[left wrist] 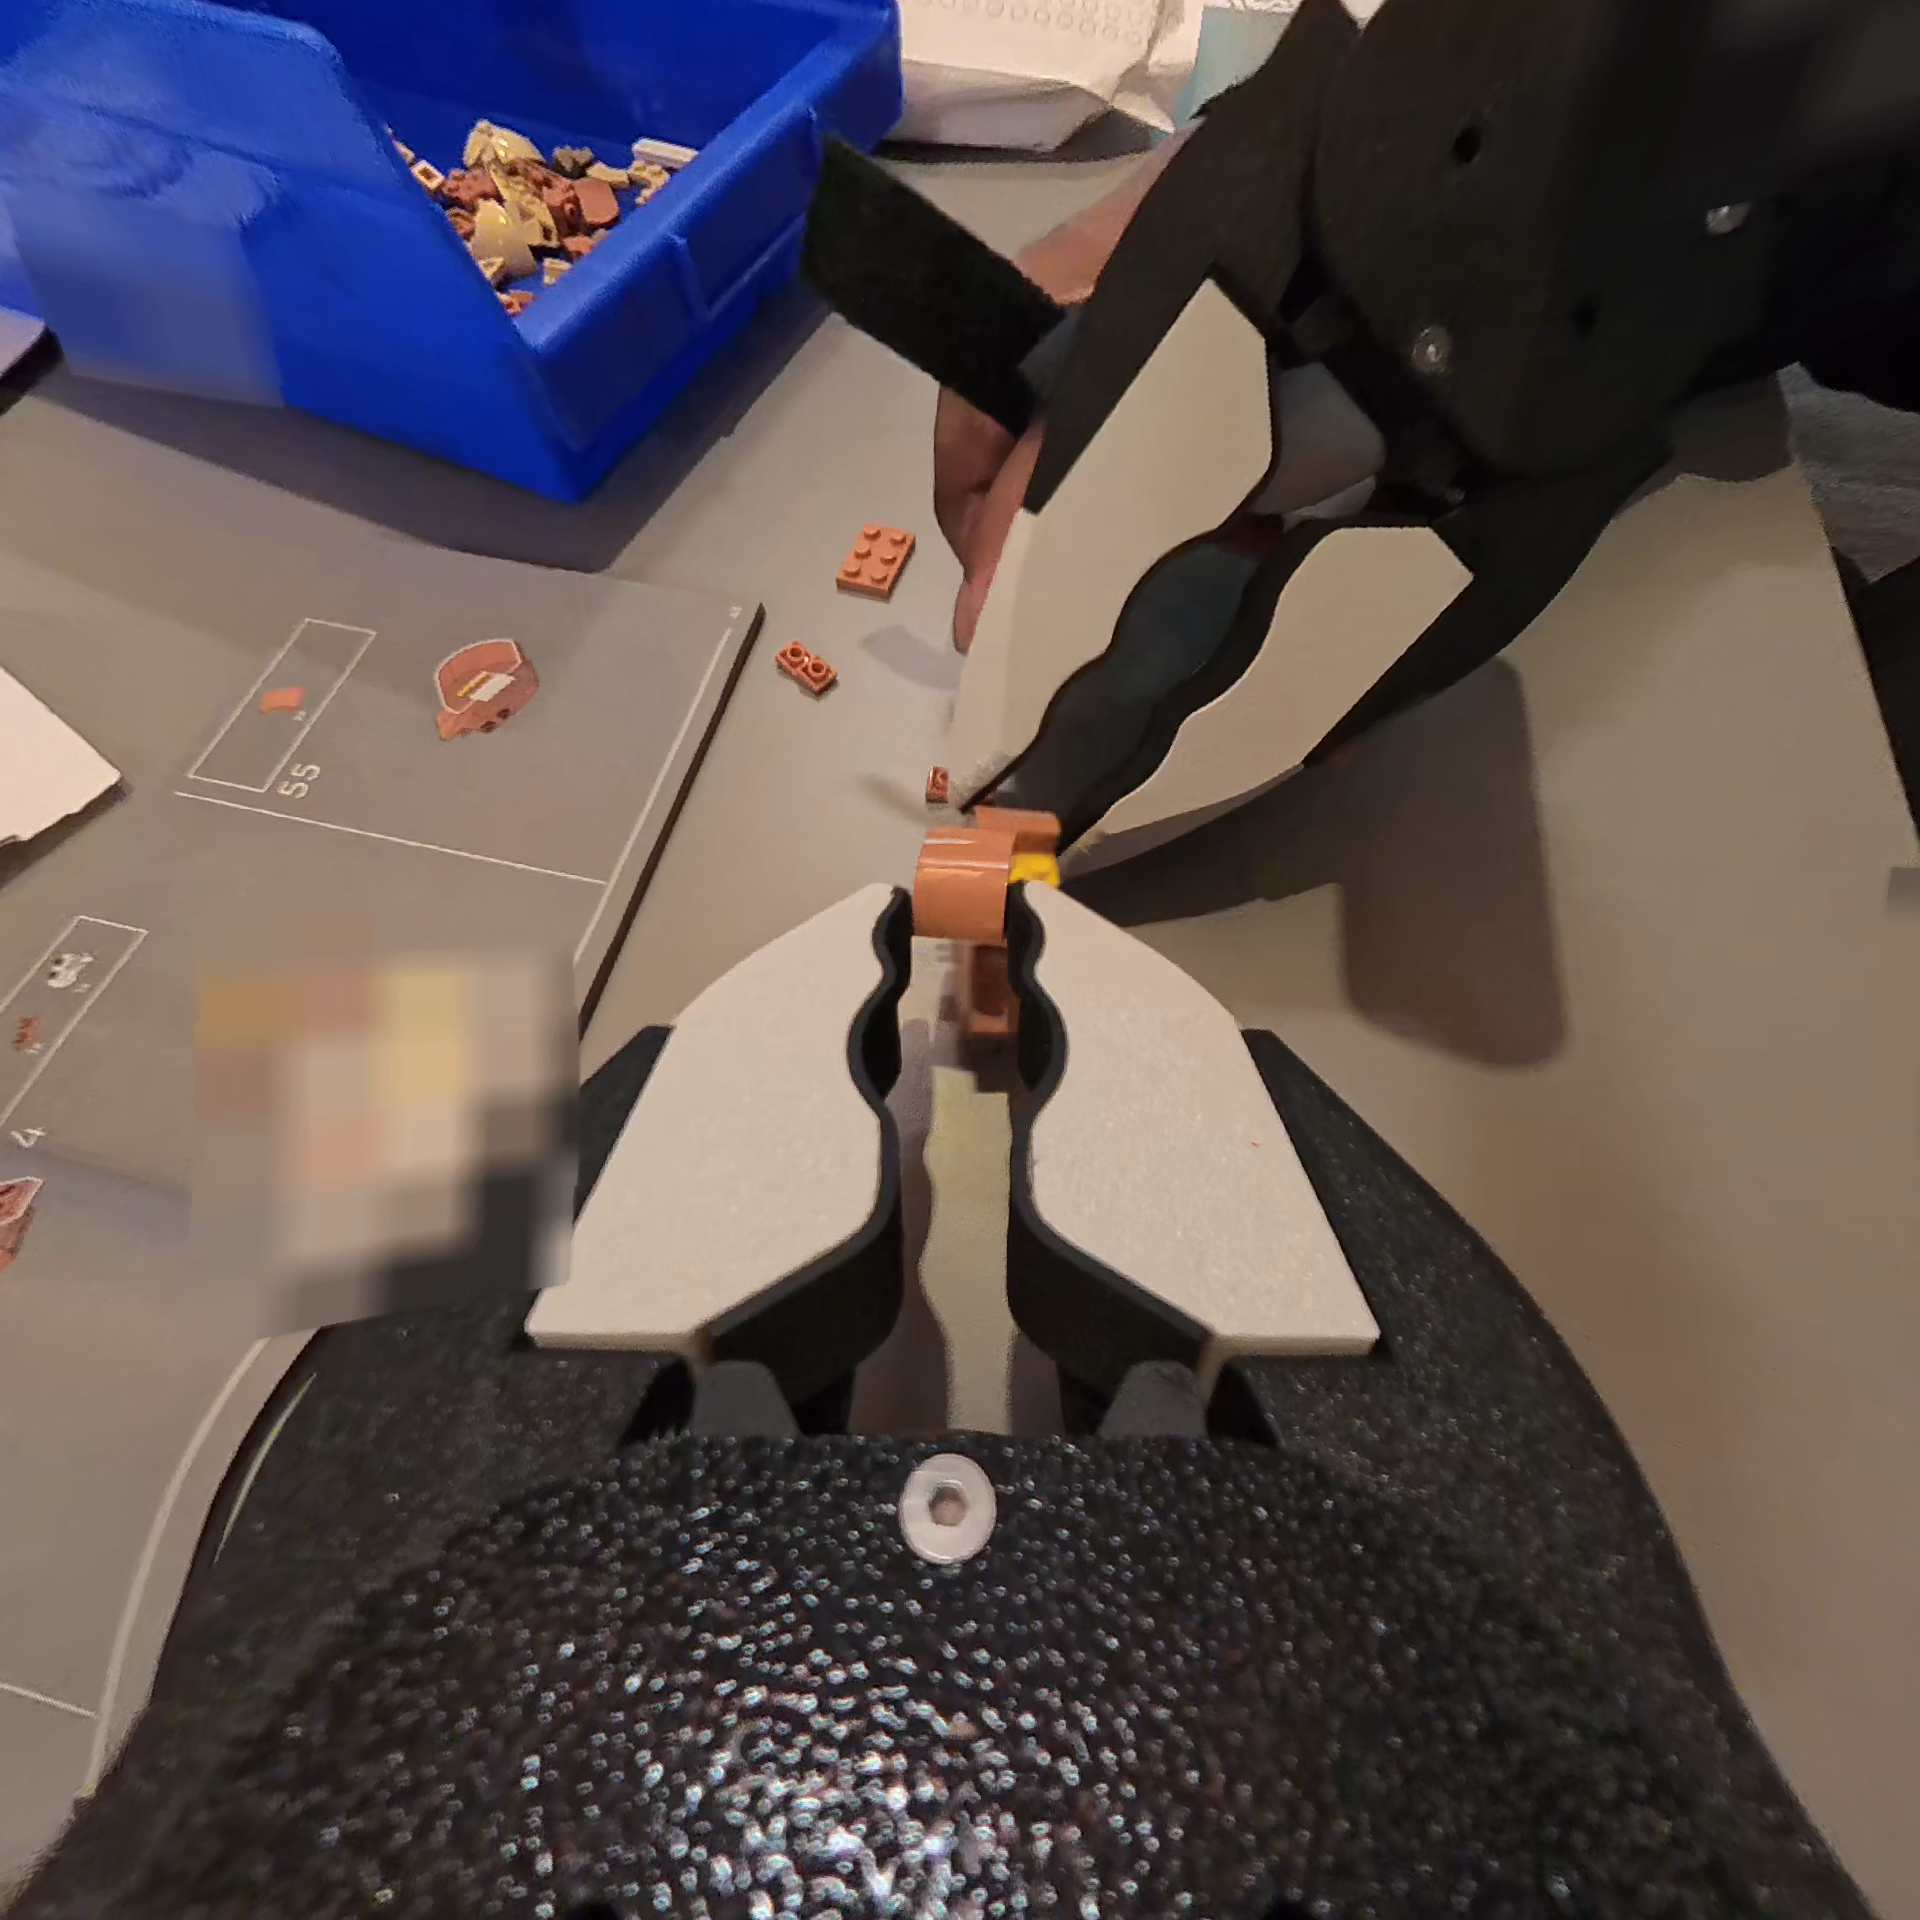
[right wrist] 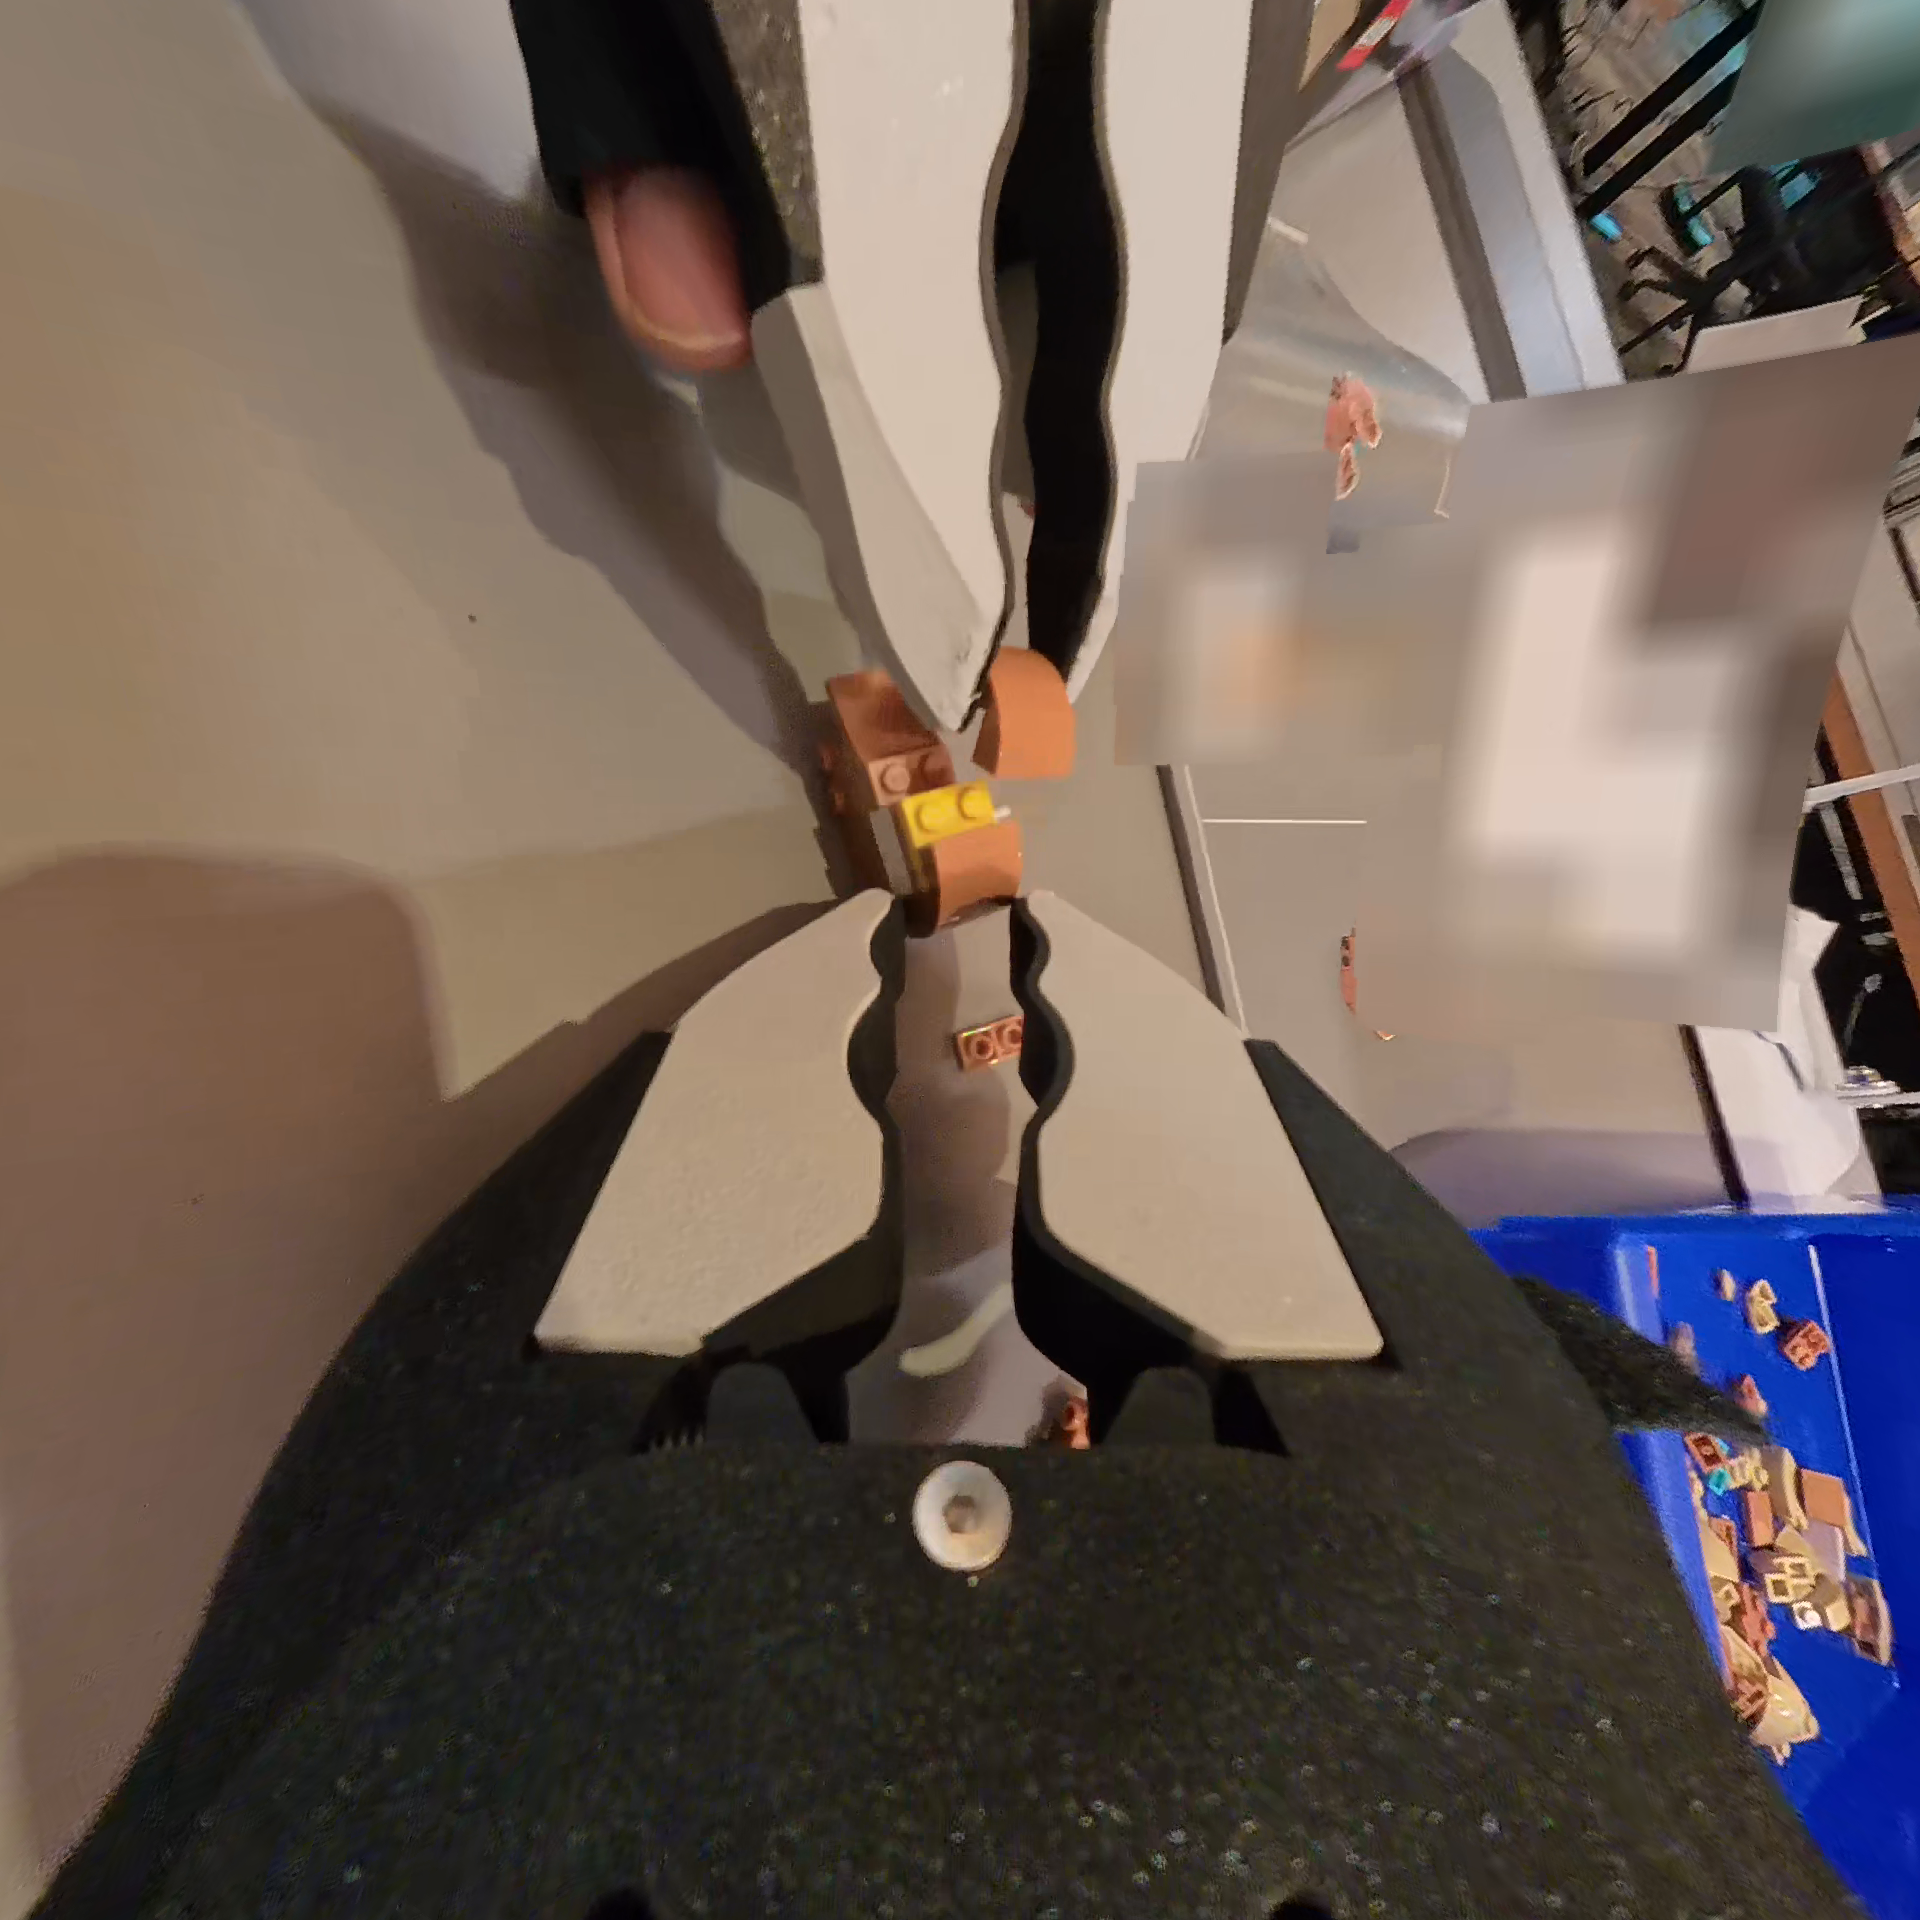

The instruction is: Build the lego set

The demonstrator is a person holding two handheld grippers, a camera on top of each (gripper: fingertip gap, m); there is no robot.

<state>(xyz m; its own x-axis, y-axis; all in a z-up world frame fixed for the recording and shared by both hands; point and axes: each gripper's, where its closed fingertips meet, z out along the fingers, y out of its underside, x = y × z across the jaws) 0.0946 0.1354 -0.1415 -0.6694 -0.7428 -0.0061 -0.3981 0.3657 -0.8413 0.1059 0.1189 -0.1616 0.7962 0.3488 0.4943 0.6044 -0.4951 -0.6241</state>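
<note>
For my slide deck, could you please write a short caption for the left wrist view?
Left tool grips a brown brick assembly while the right tool meets it from the far side.

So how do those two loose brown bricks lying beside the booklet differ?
The larger plate has six studs, the smaller plate two. The larger lies nearer the blue bin, the smaller nearer the booklet. Both are reddish brown, flat, studs up on the table.

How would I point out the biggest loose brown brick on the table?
Start at the blue plastic bin of bricks on the grey table. Just beyond its corner lies a flat reddish-brown plate. It has six studs; the smaller brown plate beside it has two.
</note>
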